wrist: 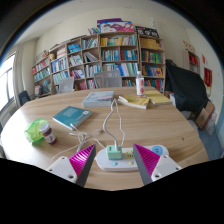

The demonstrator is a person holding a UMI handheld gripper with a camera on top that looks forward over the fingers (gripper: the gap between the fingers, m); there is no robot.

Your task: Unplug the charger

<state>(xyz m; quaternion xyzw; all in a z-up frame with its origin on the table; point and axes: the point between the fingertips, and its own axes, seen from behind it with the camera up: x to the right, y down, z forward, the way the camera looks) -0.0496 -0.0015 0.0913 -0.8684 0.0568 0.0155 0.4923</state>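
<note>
Pink-padded gripper [114, 160] fingers spread wide, holding nothing | white rectangular power strip [118, 155] between them, crosswise | small green-white charger [115, 153] plugged on top, centred, just ahead.

I'm looking into what reads as a library or study room: tall bookshelves [100, 55] packed with books run along the far wall from eleven to one o'clock, a big round wooden table [150, 125] fills the foreground, books [71, 117] lying on it, a window [6, 85] at nine o'clock.

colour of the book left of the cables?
Teal book, clearest in the gripper view; gripper open.
</note>
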